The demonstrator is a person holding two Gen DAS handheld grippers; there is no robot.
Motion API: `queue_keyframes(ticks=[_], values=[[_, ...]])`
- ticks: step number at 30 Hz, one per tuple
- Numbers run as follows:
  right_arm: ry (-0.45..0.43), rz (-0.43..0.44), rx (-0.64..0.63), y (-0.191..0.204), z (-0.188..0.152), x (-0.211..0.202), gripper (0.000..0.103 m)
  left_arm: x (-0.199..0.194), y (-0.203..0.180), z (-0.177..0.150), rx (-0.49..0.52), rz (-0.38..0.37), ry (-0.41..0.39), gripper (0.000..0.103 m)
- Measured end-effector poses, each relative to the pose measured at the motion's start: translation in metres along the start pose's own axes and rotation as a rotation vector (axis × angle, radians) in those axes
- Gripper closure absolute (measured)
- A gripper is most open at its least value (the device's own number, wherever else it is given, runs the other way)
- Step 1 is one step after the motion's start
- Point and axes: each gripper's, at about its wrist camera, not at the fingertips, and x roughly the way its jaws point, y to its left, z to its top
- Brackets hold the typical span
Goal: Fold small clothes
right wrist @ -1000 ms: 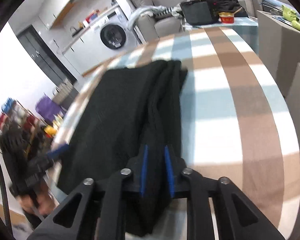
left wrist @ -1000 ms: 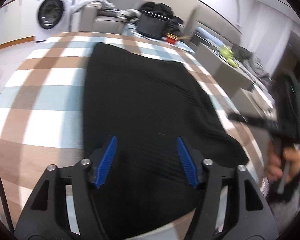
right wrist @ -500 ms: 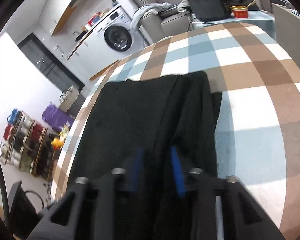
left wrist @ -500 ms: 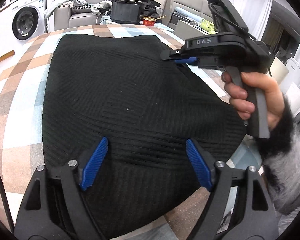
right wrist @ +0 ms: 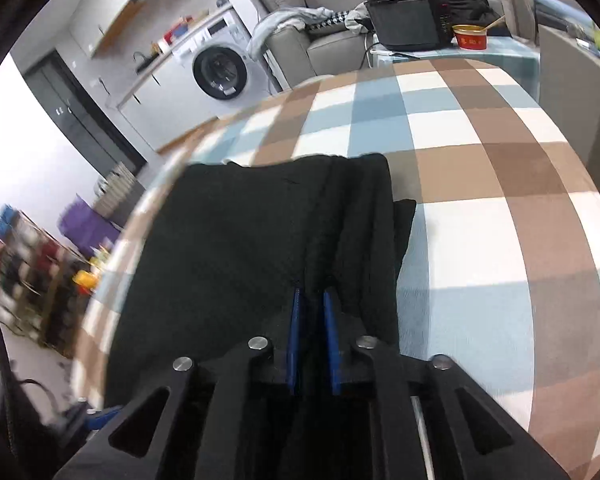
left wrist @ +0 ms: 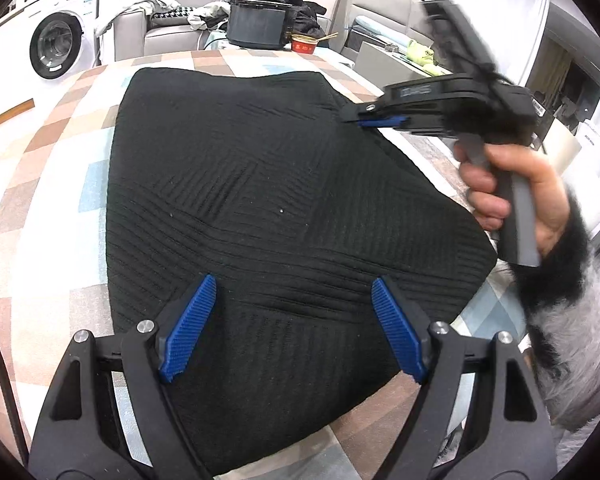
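Right now a big checked cloth (right wrist: pixel 480 184) in brown, blue and white covers the table. On it lies a black knit garment (left wrist: pixel 268 208), spread flat and reaching close to the table's near edge. In the right wrist view its right side is bunched into long folds.

Behind the far edge of the table sits a grey sofa (left wrist: pixel 168 28) with loose clothes on it. A dark box like a small oven (right wrist: pixel 410 24) stands on a blue-covered stand past the far edge, with a heap of black clothes behind it. A red bowl (right wrist: pixel 470 38) with a stick in it sits just beside the box. A white washing machine (left wrist: pixel 58 46) stands at the far left of the room. Low shelves (right wrist: pixel 24 264) with colourful things stand off to the left, but they are blurred.

The left gripper (left wrist: pixel 292 320) hangs over the near part of the garment with its blue pads spread wide apart, holding nothing. The right gripper (right wrist: pixel 311 320) is clamped tight on a fold of the garment. A hand (left wrist: pixel 512 196) with a fuzzy sleeve holds its handle. A small white label is on its side, too blurred to read.
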Motion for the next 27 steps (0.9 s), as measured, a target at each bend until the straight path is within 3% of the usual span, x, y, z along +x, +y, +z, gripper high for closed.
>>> queue_keyframes(ticks=[3, 6, 9, 13, 14, 15, 19, 21, 23, 24, 27], values=[[-0.033, 0.021, -0.009, 0.003, -0.01, -0.026, 0.078, -0.007, -0.001, 0.0, -0.012, -0.008, -0.013, 0.025], [0.024, 0.119, -0.007, 0.008, -0.028, -0.037, 0.076, -0.01, -0.001, -0.001, -0.015, -0.01, -0.023, 0.025], [0.074, 0.148, -0.012, 0.012, -0.042, -0.029, 0.069, -0.008, 0.002, -0.005, -0.017, -0.006, -0.012, 0.025], [0.099, 0.18, 0.06, 0.008, -0.046, -0.012, 0.073, -0.007, 0.002, -0.007, -0.013, 0.003, -0.009, 0.025], [0.083, 0.168, 0.049, 0.01, -0.045, -0.012, 0.086, -0.007, 0.002, -0.007, -0.01, 0.004, -0.01, 0.025], [0.073, 0.152, 0.035, 0.012, -0.044, -0.014, 0.093, -0.008, 0.002, -0.007, -0.01, 0.008, -0.01, 0.025], [-0.041, 0.175, -0.033, 0.029, -0.045, -0.047, 0.095, -0.009, 0.001, -0.006, -0.018, 0.007, -0.017, 0.025], [-0.064, 0.139, -0.053, 0.032, -0.048, -0.056, 0.095, -0.013, 0.001, -0.005, -0.017, -0.005, -0.03, 0.025], [-0.035, 0.017, -0.073, 0.029, -0.053, -0.043, 0.095, -0.013, -0.002, -0.002, -0.015, -0.012, -0.035, 0.025], [0.001, -0.005, -0.055, 0.023, -0.055, -0.03, 0.095, -0.014, -0.002, -0.002, -0.012, -0.013, -0.036, 0.025], [0.042, 0.038, -0.005, 0.01, -0.055, -0.021, 0.089, -0.016, -0.001, -0.003, -0.012, 0.001, -0.033, 0.025]])
